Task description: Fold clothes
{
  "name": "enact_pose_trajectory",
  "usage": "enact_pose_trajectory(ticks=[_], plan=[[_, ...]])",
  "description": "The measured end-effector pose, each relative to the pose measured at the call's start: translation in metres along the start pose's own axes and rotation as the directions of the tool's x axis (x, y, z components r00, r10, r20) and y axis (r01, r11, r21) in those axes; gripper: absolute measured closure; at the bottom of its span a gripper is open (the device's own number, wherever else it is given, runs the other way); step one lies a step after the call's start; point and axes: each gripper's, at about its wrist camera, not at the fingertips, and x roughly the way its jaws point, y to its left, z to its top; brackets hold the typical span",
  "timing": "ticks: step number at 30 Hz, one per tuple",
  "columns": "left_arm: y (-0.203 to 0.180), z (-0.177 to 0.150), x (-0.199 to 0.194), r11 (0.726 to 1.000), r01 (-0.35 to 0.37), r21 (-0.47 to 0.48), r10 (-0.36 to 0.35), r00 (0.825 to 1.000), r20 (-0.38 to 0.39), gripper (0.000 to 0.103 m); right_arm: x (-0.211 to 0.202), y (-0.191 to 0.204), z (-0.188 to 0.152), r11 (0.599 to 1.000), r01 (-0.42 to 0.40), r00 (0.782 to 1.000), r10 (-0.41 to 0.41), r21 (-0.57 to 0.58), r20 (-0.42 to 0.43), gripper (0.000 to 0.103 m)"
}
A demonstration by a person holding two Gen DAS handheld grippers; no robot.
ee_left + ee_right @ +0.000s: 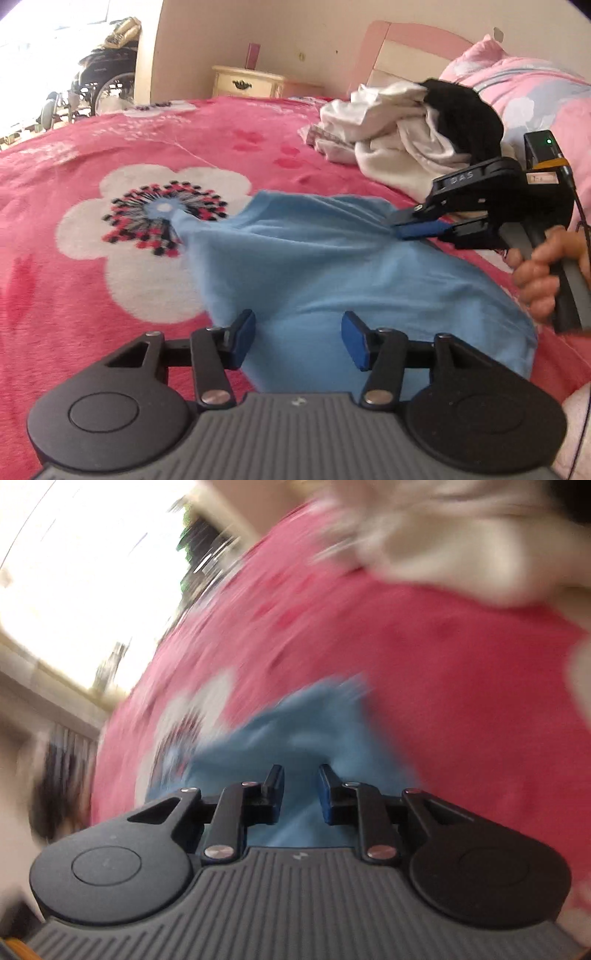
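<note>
While the pink floral blanket [110,147] carries an unsorted heap of clothes [399,122] at its far side, the blue garment [314,266] lies rumpled, barely folded. Right gripper [400,225] pinches its edge; left gripper [298,339] hovers open above it.

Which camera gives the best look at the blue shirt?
The left wrist view: the blue shirt is sharp, spread across the pink blanket. The right wrist view shows only a blurred part of it.
</note>
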Motion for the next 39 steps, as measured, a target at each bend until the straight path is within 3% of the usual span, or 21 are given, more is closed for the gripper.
enact_pose_trajectory(ticks=[2,3,6,7,9,10,11,12,13,15,17,19,22,24,25,27,28,29,33,36,39], plan=[[-0.001,0.004,-0.006,1.000,0.014,0.007,-0.014,1.000,0.027,0.044,-0.010,0.015,0.002,0.998,-0.011,1.000,0.012,-0.060,0.026,0.076],[-0.001,0.007,-0.004,1.000,0.018,0.010,-0.018,0.999,0.036,0.044,-0.010,0.023,0.001,0.995,-0.064,0.998,0.065,-0.077,0.009,0.074],[-0.001,0.012,0.010,1.000,0.001,0.012,-0.002,1.000,0.026,0.043,0.016,0.048,-0.008,0.967,-0.245,0.961,0.234,-0.067,-0.147,0.069],[0.000,0.011,0.016,1.000,-0.011,0.000,0.011,1.000,0.007,0.043,0.033,0.052,-0.008,0.961,-0.275,0.943,0.261,-0.041,-0.207,0.069],[0.003,0.006,0.023,1.000,-0.017,-0.019,0.017,1.000,-0.012,0.044,0.053,0.035,0.000,0.960,-0.269,0.944,0.279,0.080,-0.176,0.072],[0.004,0.003,0.022,1.000,-0.018,-0.019,0.018,1.000,-0.002,0.044,0.062,0.025,0.004,0.954,-0.263,0.947,0.284,0.144,-0.153,0.076],[0.003,0.001,0.021,1.000,-0.020,-0.010,0.020,1.000,0.002,0.043,0.071,0.015,0.008,0.944,-0.258,0.949,0.287,0.208,-0.129,0.089],[0.002,0.001,0.019,1.000,-0.022,-0.001,0.022,1.000,0.004,0.043,0.080,0.006,0.012,0.929,-0.253,0.952,0.289,0.270,-0.104,0.090],[0.002,0.000,0.018,1.000,-0.021,0.002,0.021,1.000,0.004,0.043,0.076,-0.005,0.019,0.917,-0.244,0.963,0.268,0.317,-0.035,0.088],[0.004,-0.001,0.018,1.000,-0.016,0.004,0.016,1.000,0.005,0.043,0.057,-0.013,0.033,0.932,-0.189,0.982,0.176,0.309,0.069,0.082],[0.006,-0.001,0.018,1.000,-0.008,-0.004,0.008,1.000,0.007,0.043,0.039,-0.013,0.037,0.923,-0.224,0.974,0.205,0.313,0.094,0.081],[0.007,-0.002,0.016,1.000,-0.003,-0.021,0.003,1.000,0.011,0.043,0.022,-0.003,0.033,0.919,-0.280,0.960,0.276,0.278,0.052,0.075],[0.006,-0.001,0.017,1.000,-0.006,-0.021,0.006,1.000,0.010,0.043,0.028,-0.005,0.022,0.895,-0.321,0.935,0.352,0.310,-0.049,0.057],[0.005,-0.001,0.017,1.000,-0.010,-0.012,0.010,1.000,0.007,0.043,0.033,-0.008,0.015,0.877,-0.342,0.909,0.400,0.337,-0.116,0.054],[0.004,0.000,0.017,1.000,-0.012,-0.008,0.013,1.000,0.004,0.043,0.031,-0.015,0.015,0.873,-0.330,0.918,0.386,0.358,-0.095,0.054],[0.004,0.002,0.016,1.000,-0.017,-0.005,0.017,1.000,0.001,0.043,0.020,-0.035,0.020,0.868,-0.275,0.956,0.292,0.413,0.023,0.067],[0.004,0.003,0.015,1.000,-0.019,-0.003,0.019,1.000,-0.001,0.043,0.014,-0.045,0.023,0.861,-0.251,0.967,0.241,0.442,0.080,0.068],[0.004,0.004,0.014,1.000,-0.022,-0.005,0.022,1.000,-0.001,0.043,0.009,-0.055,0.025,0.852,-0.227,0.973,0.186,0.472,0.134,0.064],[0.005,0.006,0.004,0.999,-0.027,-0.025,0.027,1.000,0.013,0.043,-0.039,-0.027,0.018,0.918,-0.210,0.971,0.155,0.336,0.183,0.061],[0.000,0.006,-0.006,1.000,-0.022,-0.020,0.022,0.999,0.024,0.043,-0.059,-0.007,-0.005,0.931,-0.215,0.976,0.192,0.294,0.105,0.058],[-0.008,0.004,-0.019,1.000,-0.005,-0.007,0.005,1.000,0.030,0.043,-0.059,0.006,-0.042,0.925,-0.204,0.973,0.227,0.320,-0.034,0.058]])
